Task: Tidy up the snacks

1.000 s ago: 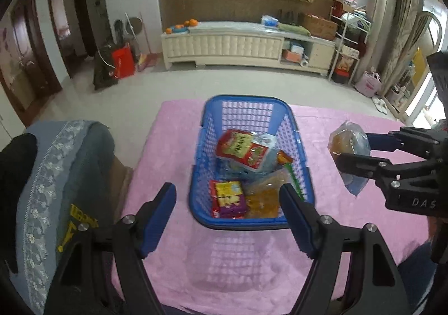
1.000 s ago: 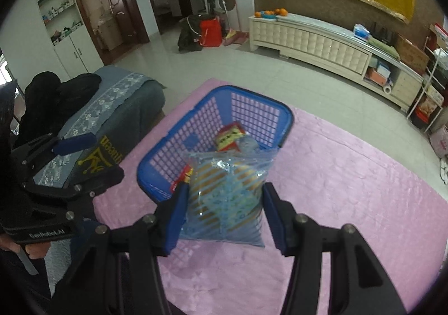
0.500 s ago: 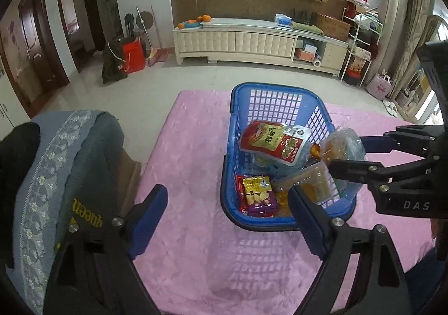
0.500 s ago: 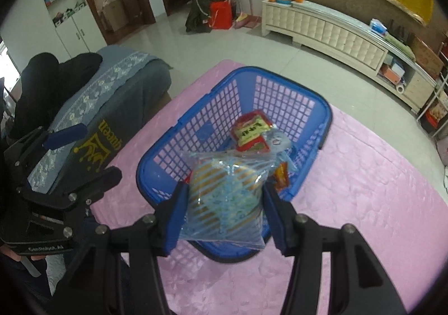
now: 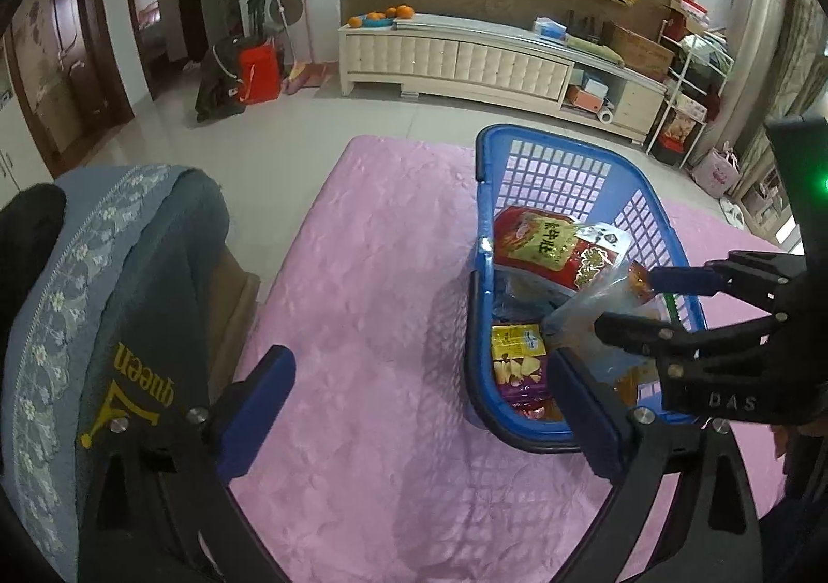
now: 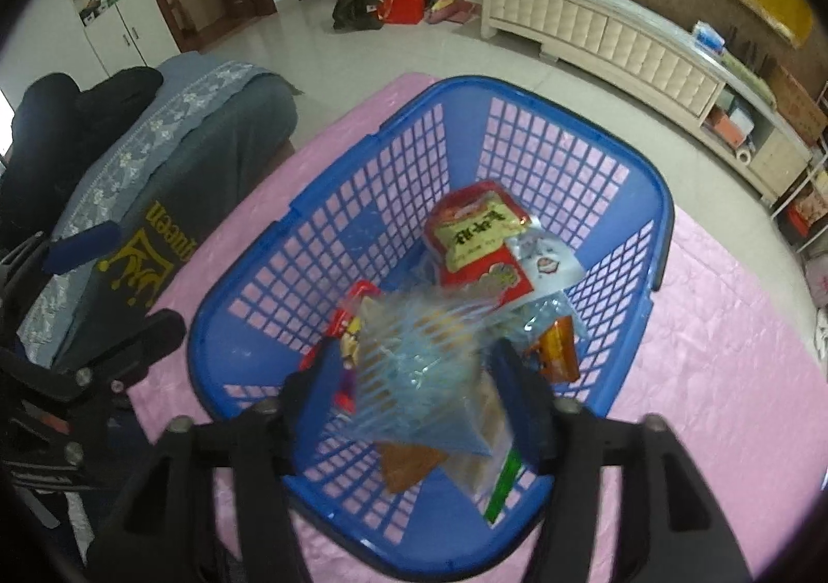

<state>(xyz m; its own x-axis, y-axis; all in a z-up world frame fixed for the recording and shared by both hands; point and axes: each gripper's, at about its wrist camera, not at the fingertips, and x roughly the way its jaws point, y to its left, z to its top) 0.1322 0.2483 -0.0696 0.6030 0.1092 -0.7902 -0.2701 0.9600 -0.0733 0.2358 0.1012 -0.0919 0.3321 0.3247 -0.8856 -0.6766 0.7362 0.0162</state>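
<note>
A blue plastic basket stands on the pink cloth and holds several snack packets, among them a red and yellow one and a purple and yellow one. My right gripper hangs over the basket's near end. Its jaws are opening, and a clear blue-striped bag hangs blurred between them, free of the pads. My left gripper is low over the cloth, left of the basket. Its jaws are opening with nothing between them.
The pink cloth covers the table. A chair with a grey-blue embroidered cover stands close on the left. Beyond the table are tiled floor and a long white cabinet.
The right gripper has come down over the basket with the striped bag, and its jaws have spread off it. The left gripper has sunk, shifted left of the basket and widened.
</note>
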